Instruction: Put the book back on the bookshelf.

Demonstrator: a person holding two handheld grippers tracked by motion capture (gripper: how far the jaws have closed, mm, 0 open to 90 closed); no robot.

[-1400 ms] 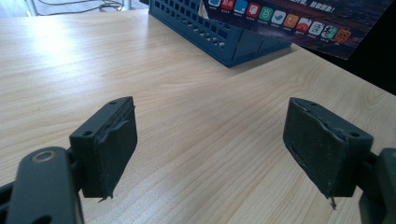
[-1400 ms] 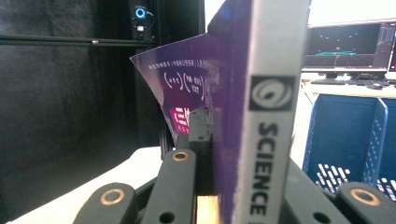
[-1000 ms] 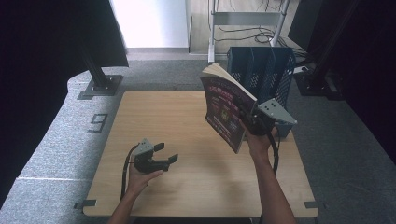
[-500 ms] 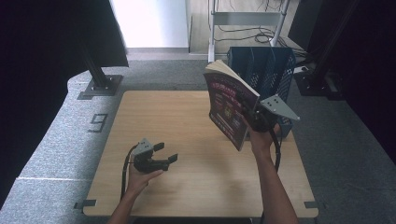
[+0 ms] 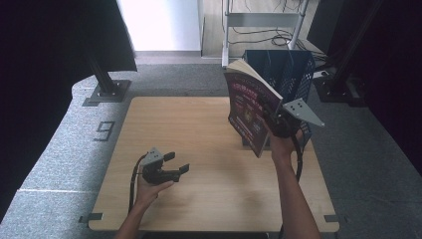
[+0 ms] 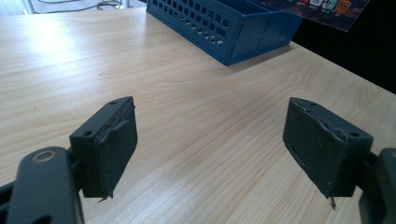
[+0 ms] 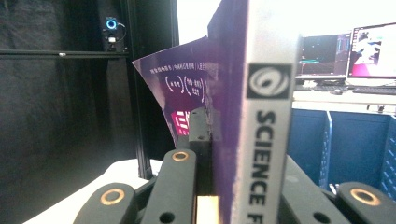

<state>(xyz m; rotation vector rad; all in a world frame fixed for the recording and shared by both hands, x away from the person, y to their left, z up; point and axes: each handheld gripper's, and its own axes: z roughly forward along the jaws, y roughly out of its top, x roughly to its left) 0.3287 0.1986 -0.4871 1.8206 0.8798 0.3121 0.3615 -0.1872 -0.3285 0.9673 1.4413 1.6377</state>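
Right tongs (image 5: 272,118) clamp purple book (image 5: 247,110) upright above surface (image 5: 199,139), beside blue basket (image 5: 288,69). Left tongs (image 5: 174,164) released, resting low on surface.

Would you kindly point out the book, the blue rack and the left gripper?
book (image 5: 246,112), high view, on its purple cover.
blue rack (image 6: 219,25), left gripper view, on its slotted side wall.
left gripper (image 5: 176,164), high view, between its open fingertips.

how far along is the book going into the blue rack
Done: the book is off the table, clamped upright in the right gripper. In hand: it hangs in the air just in front of the blue rack, not yet inside. Left, probably: carrying it over and lowering it in. The left gripper rests open and holds nothing.
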